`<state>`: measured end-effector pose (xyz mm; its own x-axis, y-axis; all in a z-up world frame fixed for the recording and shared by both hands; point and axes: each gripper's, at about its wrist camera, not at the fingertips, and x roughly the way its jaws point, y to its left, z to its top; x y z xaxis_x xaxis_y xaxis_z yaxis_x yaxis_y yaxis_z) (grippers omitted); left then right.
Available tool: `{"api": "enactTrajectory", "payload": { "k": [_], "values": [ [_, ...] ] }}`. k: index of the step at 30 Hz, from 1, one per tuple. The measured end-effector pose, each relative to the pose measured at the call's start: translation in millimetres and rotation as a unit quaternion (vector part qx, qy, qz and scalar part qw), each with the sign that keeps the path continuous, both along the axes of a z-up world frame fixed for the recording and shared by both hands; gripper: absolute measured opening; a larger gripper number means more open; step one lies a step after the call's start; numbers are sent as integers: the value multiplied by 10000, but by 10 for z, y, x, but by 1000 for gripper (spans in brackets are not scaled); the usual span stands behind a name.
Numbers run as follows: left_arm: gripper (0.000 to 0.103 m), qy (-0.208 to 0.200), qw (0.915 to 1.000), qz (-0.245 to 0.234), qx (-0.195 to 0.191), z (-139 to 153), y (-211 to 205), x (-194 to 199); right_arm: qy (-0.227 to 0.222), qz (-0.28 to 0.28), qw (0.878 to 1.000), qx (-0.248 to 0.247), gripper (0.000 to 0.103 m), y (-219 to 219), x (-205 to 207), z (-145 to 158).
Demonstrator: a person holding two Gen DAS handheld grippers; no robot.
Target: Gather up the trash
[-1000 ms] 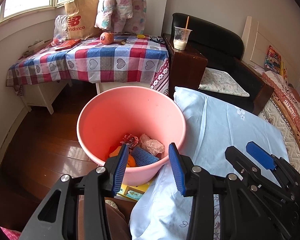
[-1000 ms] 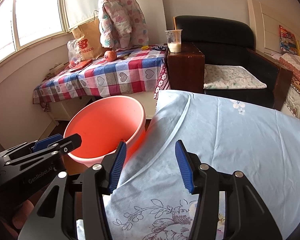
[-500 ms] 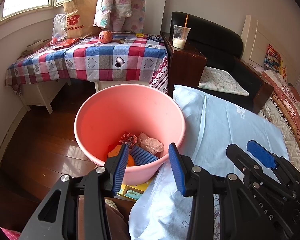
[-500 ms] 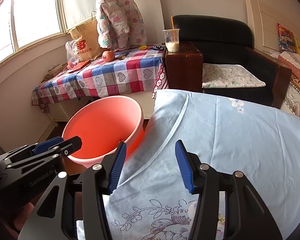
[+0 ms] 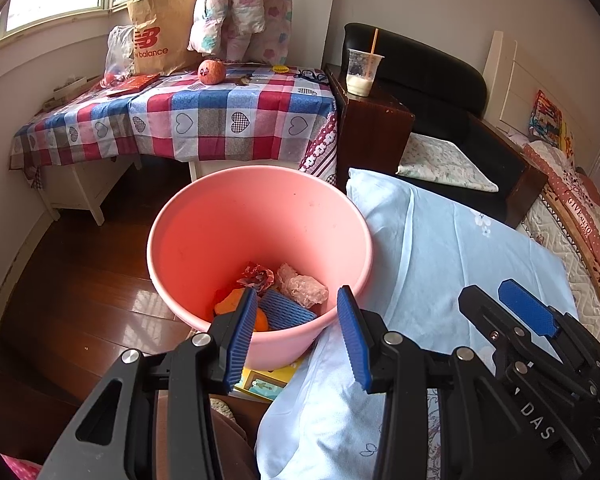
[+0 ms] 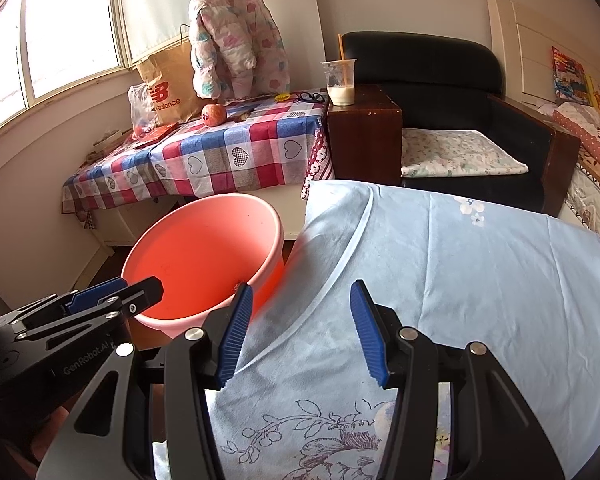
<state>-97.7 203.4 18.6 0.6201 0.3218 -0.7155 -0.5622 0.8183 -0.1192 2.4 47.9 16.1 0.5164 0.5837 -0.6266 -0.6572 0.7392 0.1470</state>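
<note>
A pink plastic bucket (image 5: 204, 248) stands on the wood floor beside the bed; it also shows in the right wrist view (image 6: 172, 264). Inside lie a crumpled clear wrapper (image 5: 302, 286), a red wrapper (image 5: 256, 274), a blue ribbed piece (image 5: 284, 312) and something orange (image 5: 230, 302). My left gripper (image 5: 296, 336) is open and empty, just above the bucket's near rim. My right gripper (image 6: 302, 330) is open and empty over the light blue pillow (image 6: 440, 264), to the right of the bucket. A plastic cup with a straw (image 5: 362, 70) stands on the dark armrest.
A low table with a checked cloth (image 5: 204, 120) holds an apple (image 5: 211, 72), a paper bag (image 5: 156, 40) and a plastic bag. A black sofa (image 5: 440, 92) stands behind the pillow. A yellow booklet (image 5: 268, 380) lies under the bucket's near side.
Both views have shifted slightly: the bucket sits a little lower and closer in the left wrist view. Both grippers stay open and empty.
</note>
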Motion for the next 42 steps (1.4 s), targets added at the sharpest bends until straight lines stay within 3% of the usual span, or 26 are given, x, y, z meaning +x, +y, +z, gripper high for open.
{"api": "enactTrajectory", "payload": {
  "k": [42],
  "values": [
    [41,-35,10000,-27,-3,-40,0,41,44,-9,10000,-32,51,-1,20,-64]
  ]
}}
